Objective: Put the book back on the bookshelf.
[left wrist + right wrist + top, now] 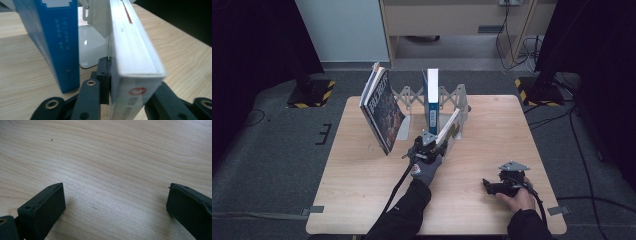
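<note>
The white book (450, 127) is being pinched by the left gripper (428, 145) and leaned into the bookend rack (460, 97), right of the upright blue book (432, 97); standing it straight is judged outstanding. The right gripper (492, 186) is being rested spread, empty, on the table (362, 190).

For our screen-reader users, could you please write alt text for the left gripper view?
The left gripper is shut on a white book standing on a wooden table. A blue book stands upright beside it, with a white bookend behind.
</note>
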The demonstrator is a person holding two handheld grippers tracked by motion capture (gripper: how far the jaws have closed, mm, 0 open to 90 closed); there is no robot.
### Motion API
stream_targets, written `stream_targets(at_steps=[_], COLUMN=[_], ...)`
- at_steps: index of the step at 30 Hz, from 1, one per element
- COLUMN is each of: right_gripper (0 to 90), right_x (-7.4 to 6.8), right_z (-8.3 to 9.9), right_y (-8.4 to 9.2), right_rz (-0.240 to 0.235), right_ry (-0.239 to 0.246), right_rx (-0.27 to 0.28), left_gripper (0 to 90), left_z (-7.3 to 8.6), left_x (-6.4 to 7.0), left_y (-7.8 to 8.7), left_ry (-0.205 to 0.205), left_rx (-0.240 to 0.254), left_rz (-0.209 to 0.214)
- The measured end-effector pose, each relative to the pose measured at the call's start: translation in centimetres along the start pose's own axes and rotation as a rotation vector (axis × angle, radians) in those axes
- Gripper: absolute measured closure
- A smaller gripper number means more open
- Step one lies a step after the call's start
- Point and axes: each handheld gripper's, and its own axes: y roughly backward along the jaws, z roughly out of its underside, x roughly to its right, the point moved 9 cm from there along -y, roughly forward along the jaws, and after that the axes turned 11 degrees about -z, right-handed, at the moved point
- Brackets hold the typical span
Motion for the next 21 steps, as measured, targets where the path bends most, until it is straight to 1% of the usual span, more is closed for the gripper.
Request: stream_targets(at_steps=[1, 5, 9, 11, 13, 16, 18, 21], right_gripper=[2.5, 2.5, 2.5, 2.5, 2.5, 2.5, 2.4, 2.5], right_x=[0.0, 0.0, 0.0, 0.0, 0.0, 0.0, 0.0, 0.0], right_z=[0.0, 0.0, 0.0, 0.0, 0.0, 0.0, 0.0, 0.0], right_y=[0.0, 0.0, 0.0, 0.0, 0.0, 0.0, 0.0, 0.0], right_rz=[-0.001, 0.0, -0.001, 0.0, 0.0, 0.001, 0.0, 0.0], right_ry=[0.002, 0.0, -0.003, 0.0, 0.0, 0.0, 0.0, 0.0], right_rx=[-0.001, 0.0, -0.001, 0.0, 0.0, 0.002, 0.001, 0.001], left_gripper=[74.1, 74.8, 75.0, 75.0, 75.0, 75.0, 75.0, 74.9], left_z=[-0.1, -0.6, -1.3, -1.7, -2.2, -3.0, -3.5, -4.1], left_x=[-0.2, -0.4, -0.2, 0.0, 0.1, 0.1, 0.3, 0.4], left_y=[0.0, -0.1, 0.0, 0.1, 0.1, 0.2, 0.2, 0.1], left_ry=[0.002, 0.046, 0.046, 0.035, 0.033, 0.037, 0.049, 0.053], left_rx=[0.007, 0.028, 0.046, 0.054, 0.066, 0.081, 0.097, 0.103], left_rz=[-0.008, -0.008, -0.017, -0.022, -0.028, -0.038, -0.047, -0.057])
